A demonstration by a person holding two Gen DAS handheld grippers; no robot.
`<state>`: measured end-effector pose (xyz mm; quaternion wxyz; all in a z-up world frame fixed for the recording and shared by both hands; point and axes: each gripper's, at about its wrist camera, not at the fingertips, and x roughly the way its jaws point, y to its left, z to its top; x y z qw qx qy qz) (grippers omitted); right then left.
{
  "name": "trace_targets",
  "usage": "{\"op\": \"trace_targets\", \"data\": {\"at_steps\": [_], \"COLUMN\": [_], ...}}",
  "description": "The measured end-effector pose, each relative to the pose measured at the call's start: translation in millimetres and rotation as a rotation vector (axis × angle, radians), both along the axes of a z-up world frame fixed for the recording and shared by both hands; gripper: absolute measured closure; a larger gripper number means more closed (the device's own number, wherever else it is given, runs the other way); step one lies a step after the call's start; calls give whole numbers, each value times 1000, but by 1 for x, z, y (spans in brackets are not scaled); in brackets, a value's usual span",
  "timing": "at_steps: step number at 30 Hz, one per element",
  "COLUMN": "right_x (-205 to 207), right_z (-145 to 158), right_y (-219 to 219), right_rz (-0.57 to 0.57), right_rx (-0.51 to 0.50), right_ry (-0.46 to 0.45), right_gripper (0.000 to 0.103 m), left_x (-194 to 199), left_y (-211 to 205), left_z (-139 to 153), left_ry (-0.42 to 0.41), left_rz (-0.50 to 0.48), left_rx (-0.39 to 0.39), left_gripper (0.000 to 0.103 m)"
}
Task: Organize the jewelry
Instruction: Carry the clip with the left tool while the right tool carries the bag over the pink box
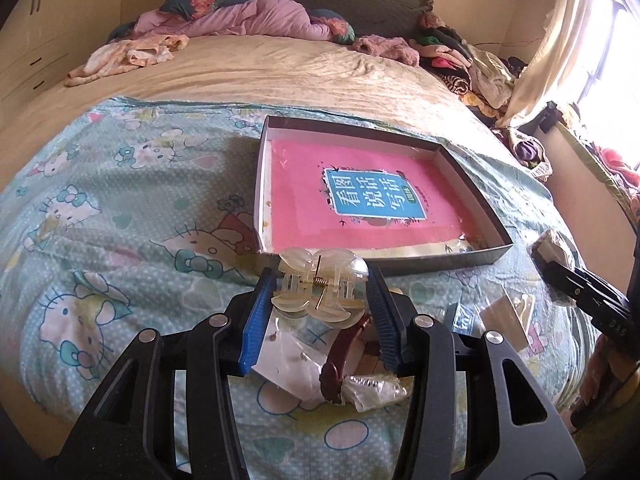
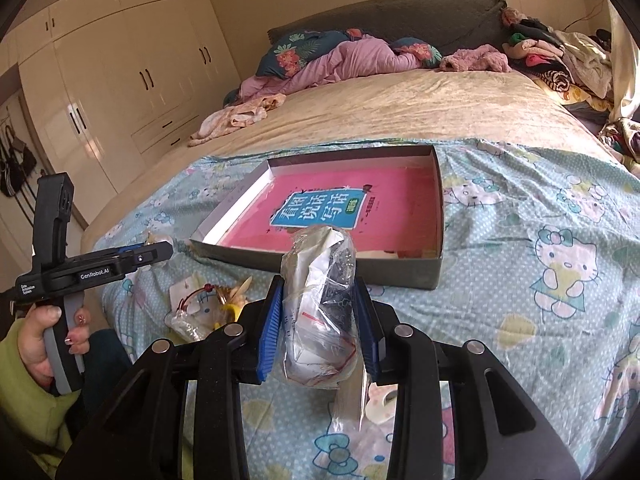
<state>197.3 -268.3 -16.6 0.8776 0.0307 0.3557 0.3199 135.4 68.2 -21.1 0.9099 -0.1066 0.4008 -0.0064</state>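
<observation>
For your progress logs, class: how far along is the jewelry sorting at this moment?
Nothing sorted yet: the box holds only a pink book. In hand: the left gripper grips a clear hair clip; the right gripper grips a plastic bag. Left: loose pieces on the bedspread.

Cream wardrobe (image 2: 120, 80), unmade bed (image 2: 380, 108), bright curtained window (image 1: 608, 60).

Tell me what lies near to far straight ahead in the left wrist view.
Brown clip and plastic bags between the fingers, then the clear claw clip at the left gripper tips, the box with the pink book, bare beige sheet, pink blanket.
</observation>
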Motion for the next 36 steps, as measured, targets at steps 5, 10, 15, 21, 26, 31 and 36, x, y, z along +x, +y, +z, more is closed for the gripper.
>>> {"op": "trace_targets", "data": {"at_steps": [5, 10, 15, 21, 26, 31, 36], "right_x": [17, 33, 50, 71, 86, 100, 113], "right_z": [8, 13, 14, 11, 8, 4, -4], "right_y": [2, 4, 7, 12, 14, 19, 23], "right_rz": [-17, -37, -57, -78, -98, -109, -122], "right_rx": [10, 12, 20, 9, 10, -3, -15], "right_ry": [-21, -34, -33, -28, -21, -10, 21], "right_gripper": [70, 70, 70, 70, 70, 70, 70], "left_x": [17, 38, 59, 82, 92, 102, 104], "left_y": [3, 3, -1, -6, -12, -14, -17], "left_z": [5, 5, 3, -7, -20, -35, -44], "left_ry": [-15, -18, -23, -10, 26, 71, 79], "left_rz": [8, 20, 26, 23, -5, -21, -34], "left_rx": [8, 2, 17, 15, 32, 52, 67], "left_gripper": [65, 65, 65, 65, 65, 65, 65]}}
